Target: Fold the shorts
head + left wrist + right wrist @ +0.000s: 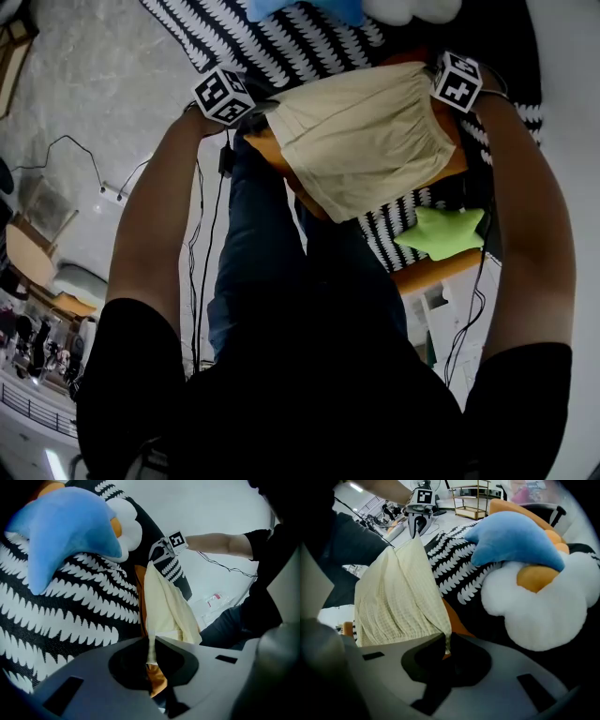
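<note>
The cream shorts point(366, 141) hang spread between both grippers, over the near edge of the black-and-white patterned cover point(281, 42). The left gripper point(151, 645) is clamped on their left corner, and the right gripper point(444, 644) pinches the right corner. A green star cushion point(441, 232) lies nearer, to the right.

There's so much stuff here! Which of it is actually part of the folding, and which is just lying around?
In the job: cream shorts, pinched at two corners by the left gripper and the right gripper.

Lying about: blue cushion, white plush, green star toy, black-and-white blanket.
</note>
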